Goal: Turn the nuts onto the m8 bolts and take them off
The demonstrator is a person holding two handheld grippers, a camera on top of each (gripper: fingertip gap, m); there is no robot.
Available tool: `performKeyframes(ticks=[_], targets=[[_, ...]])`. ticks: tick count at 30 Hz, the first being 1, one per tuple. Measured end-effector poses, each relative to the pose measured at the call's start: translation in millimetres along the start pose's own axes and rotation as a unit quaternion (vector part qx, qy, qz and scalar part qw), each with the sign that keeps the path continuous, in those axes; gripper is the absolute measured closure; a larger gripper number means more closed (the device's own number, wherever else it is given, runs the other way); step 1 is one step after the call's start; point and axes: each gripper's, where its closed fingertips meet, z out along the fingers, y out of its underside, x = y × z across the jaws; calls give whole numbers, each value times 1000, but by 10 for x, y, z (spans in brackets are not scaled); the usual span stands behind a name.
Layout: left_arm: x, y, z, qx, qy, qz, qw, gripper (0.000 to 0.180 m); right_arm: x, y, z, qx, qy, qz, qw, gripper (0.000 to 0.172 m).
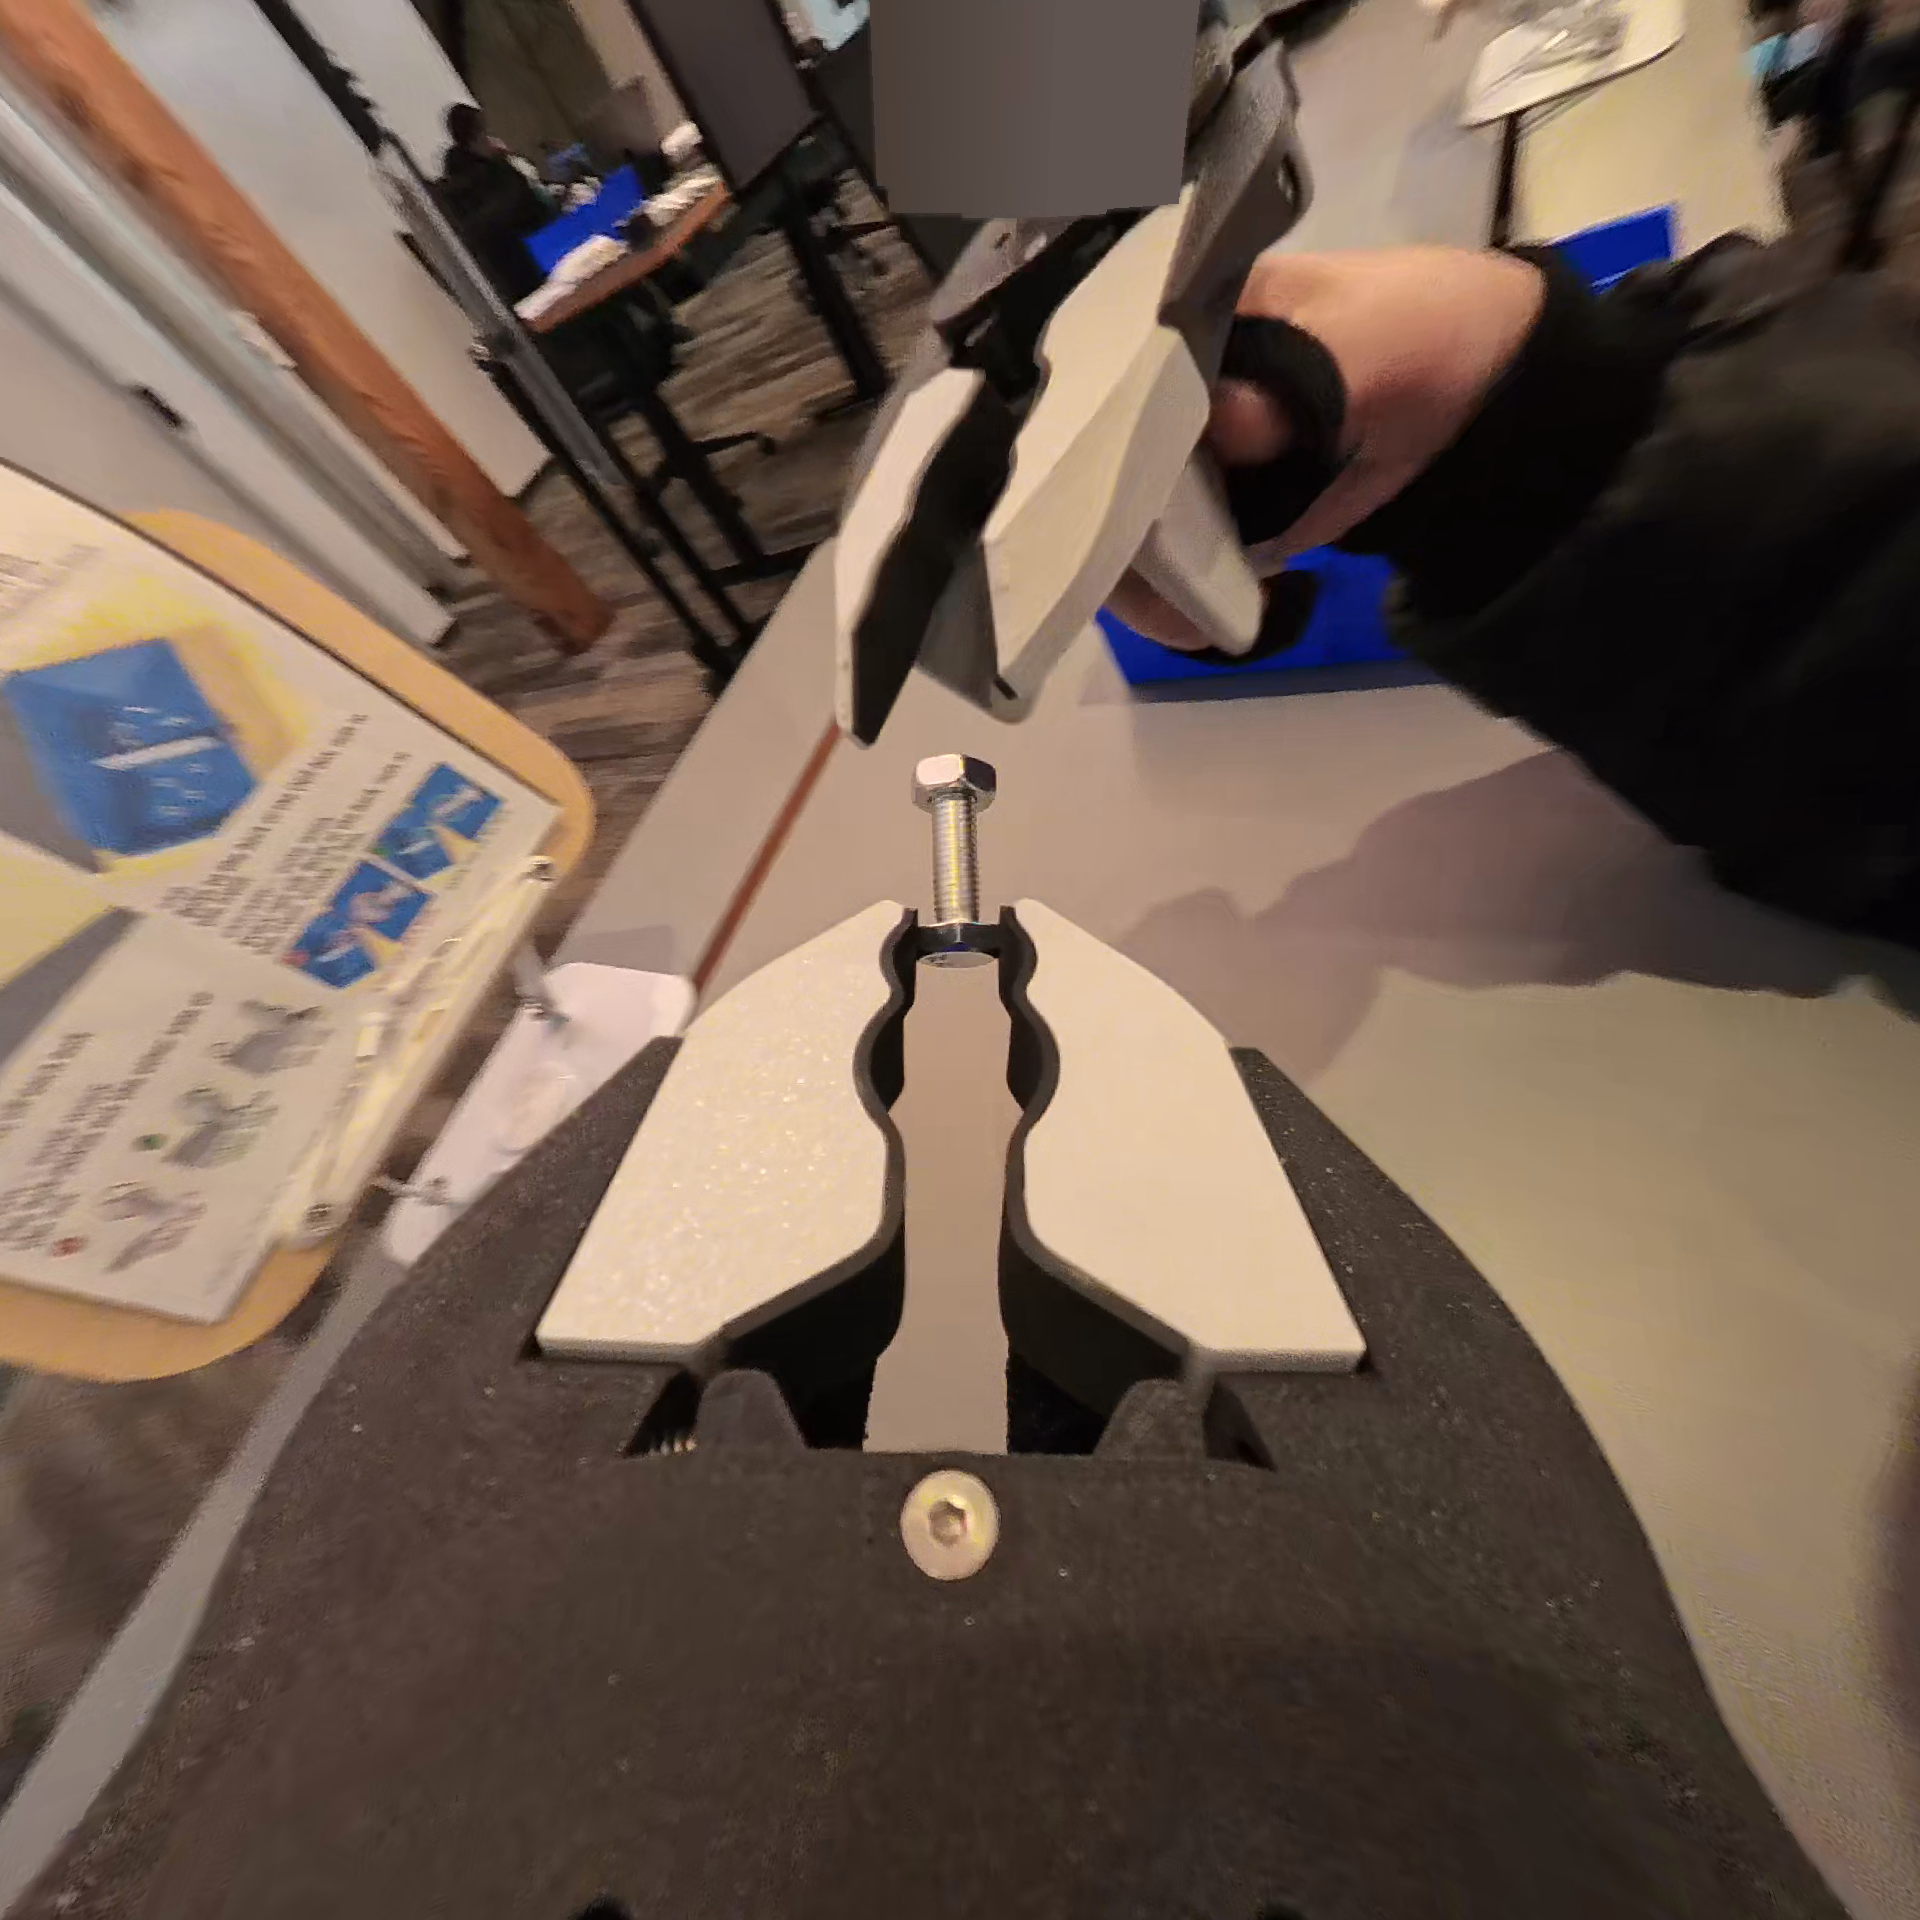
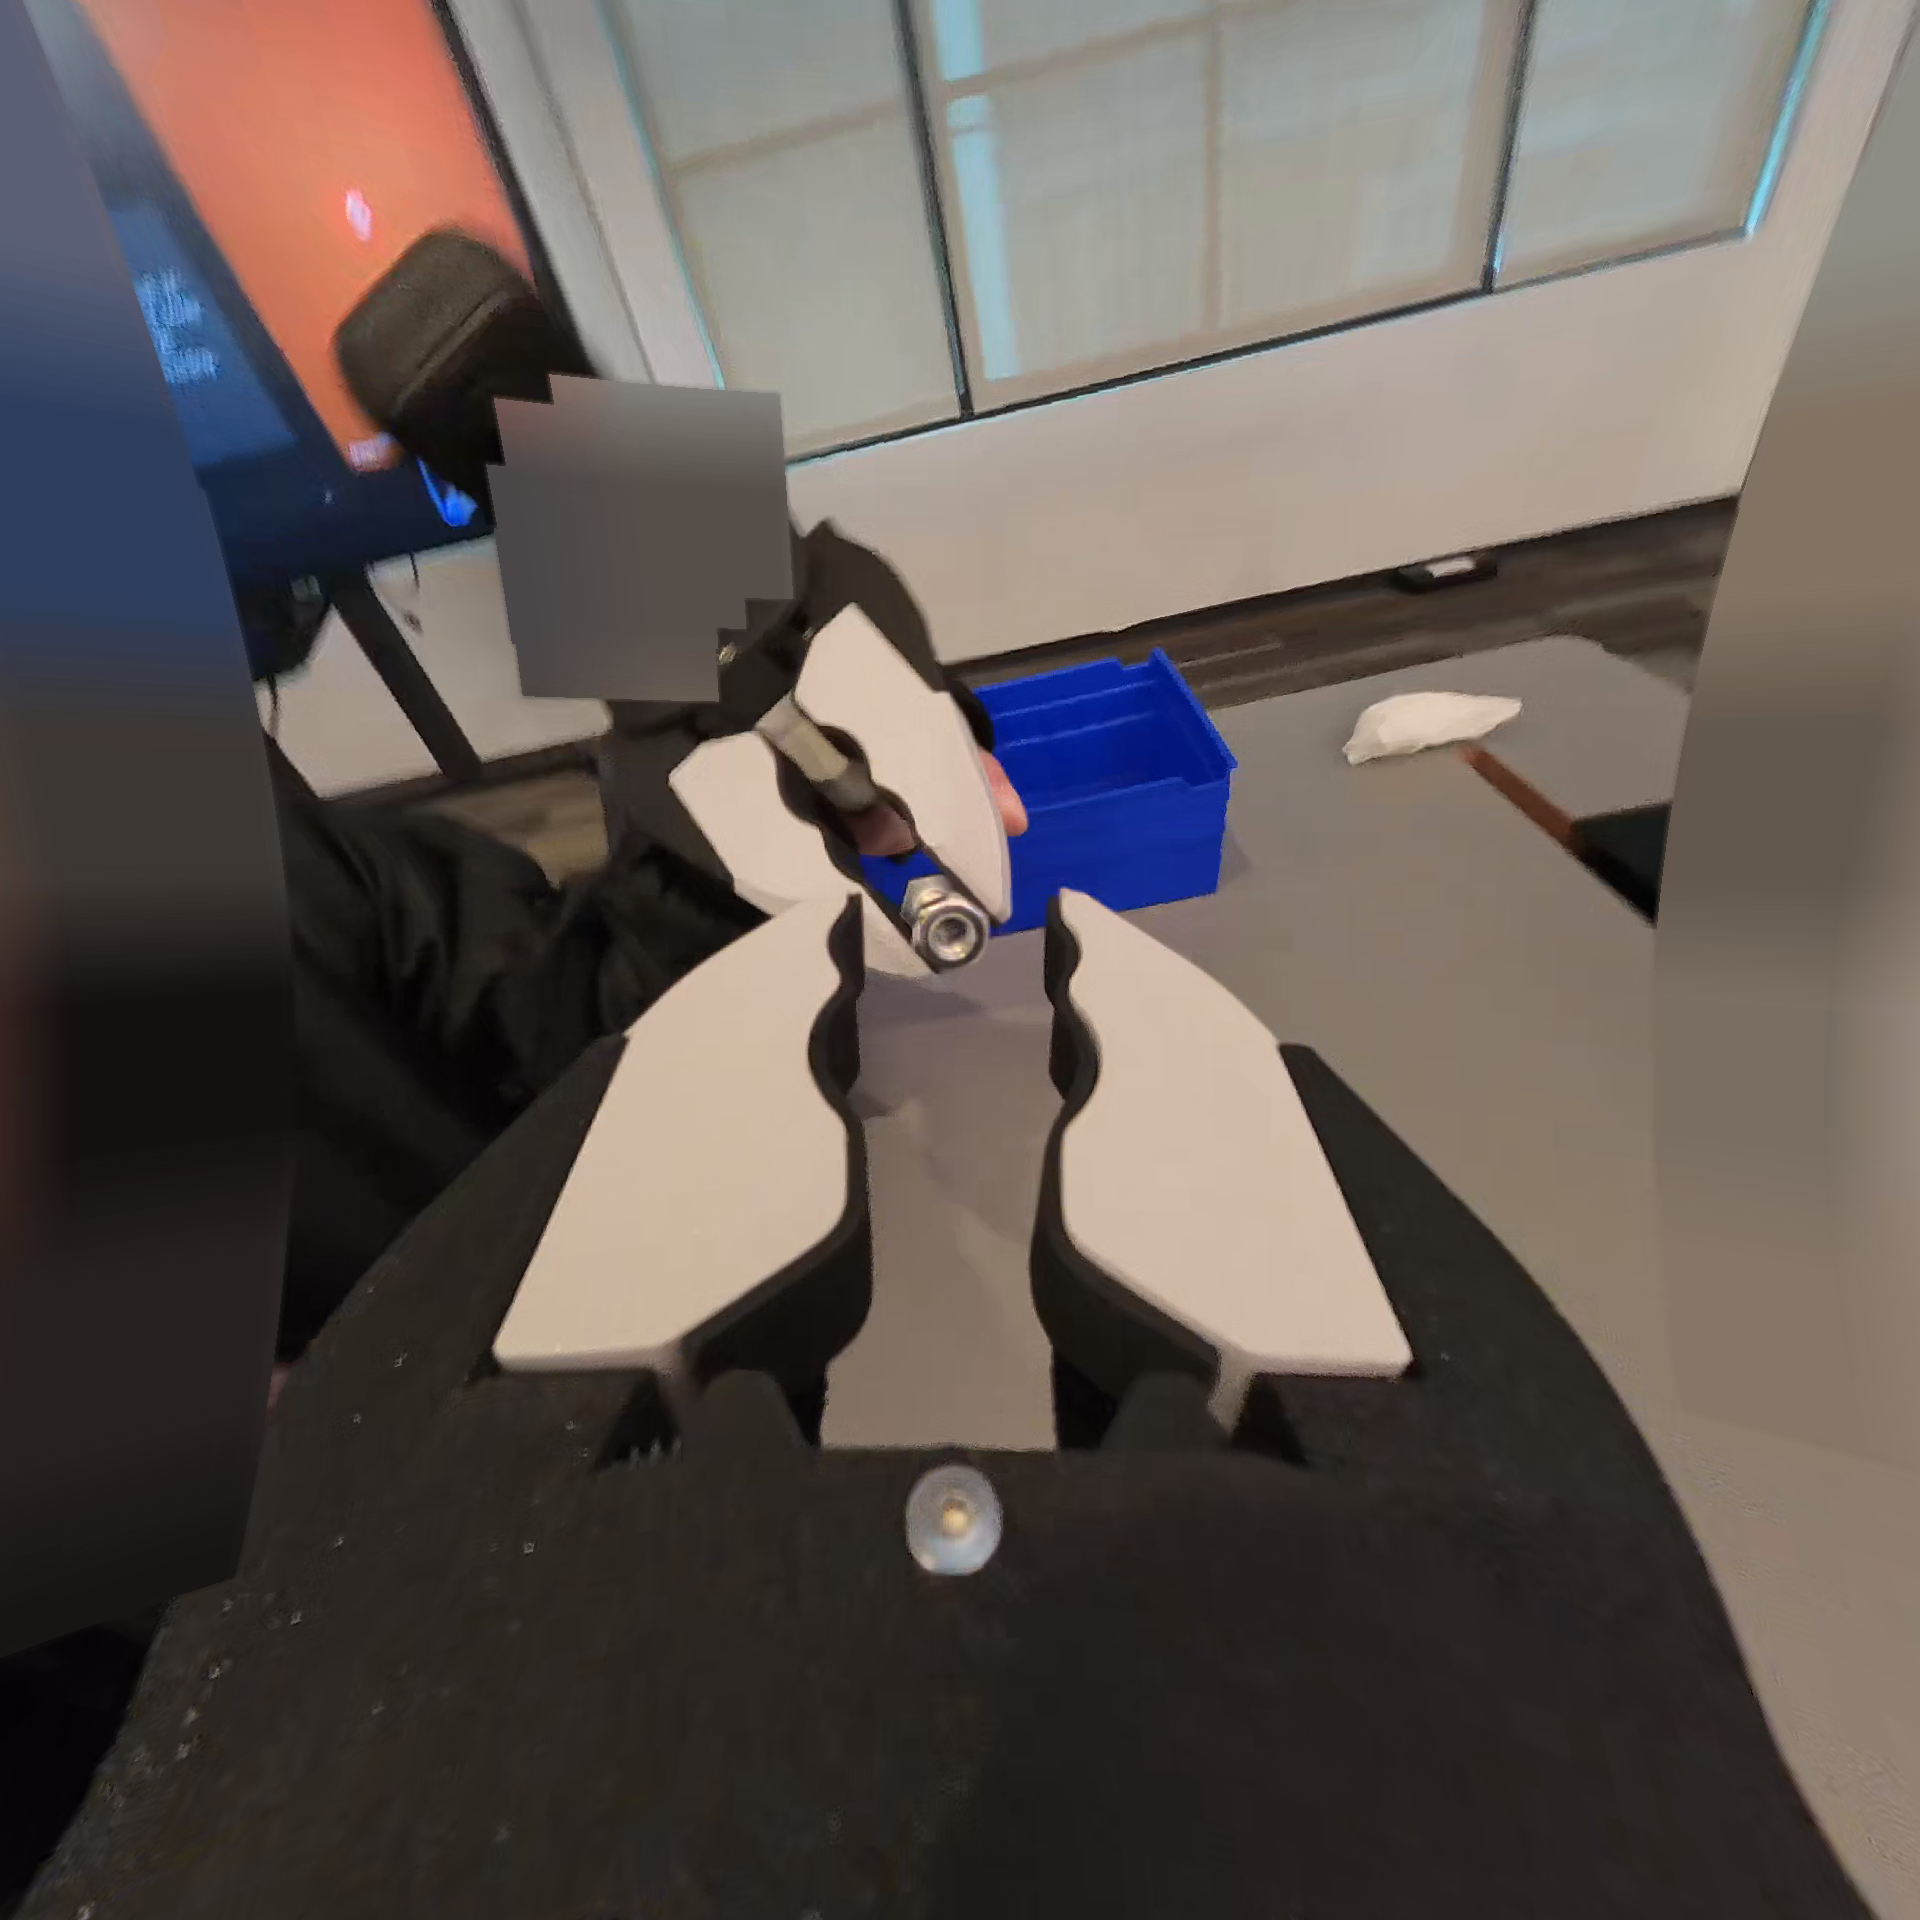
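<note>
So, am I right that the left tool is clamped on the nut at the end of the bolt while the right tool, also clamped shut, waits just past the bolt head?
Not quite: the right tool is open and holds nothing, as the right wrist view shows. The rest stands: the left tool is clamped on the nut at the end of the bolt.

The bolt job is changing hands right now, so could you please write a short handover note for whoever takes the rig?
Left claw: shut on the nut, with the bolt threaded in it and standing beyond the fingertips, hex head farthest out.
Right claw: open, holding nothing, just beyond the bolt head.
Blue bin: on the grey table behind the claws.
Done: nut sits at the bolt's tip.
Left, probably: regrip the bolt head with the right claw and carry on turning; which way cannot be told.
</note>
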Motion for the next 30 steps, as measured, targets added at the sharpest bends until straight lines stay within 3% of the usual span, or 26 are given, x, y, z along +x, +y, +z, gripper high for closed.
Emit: performKeyframes(ticks=[5, 17, 20, 25, 27, 30], targets=[[-49, -8, 23, -11, -44, 40, 998, 166, 122, -16, 14, 28, -13, 152, 988, 136], [-86, 34, 92, -33, -79, 73, 994, 166, 151, 143, 112, -6, -27, 221, 975, 145], [-106, 59, 106, -40, -86, 78, 992, 166, 134, 142, 128, -10, -30, 216, 976, 156], [0, 24, 78, -21, -36, 45, 998, 166, 18, 169, 107, -46, -48, 131, 989, 156], [120, -30, 24, 6, 30, -3, 1000, 166, -106, 194, 89, -68, -69, 17, 995, 156], [297, -85, -55, 27, 117, -50, 991, 166, -266, 243, 77, -63, -74, -173, 980, 156]])
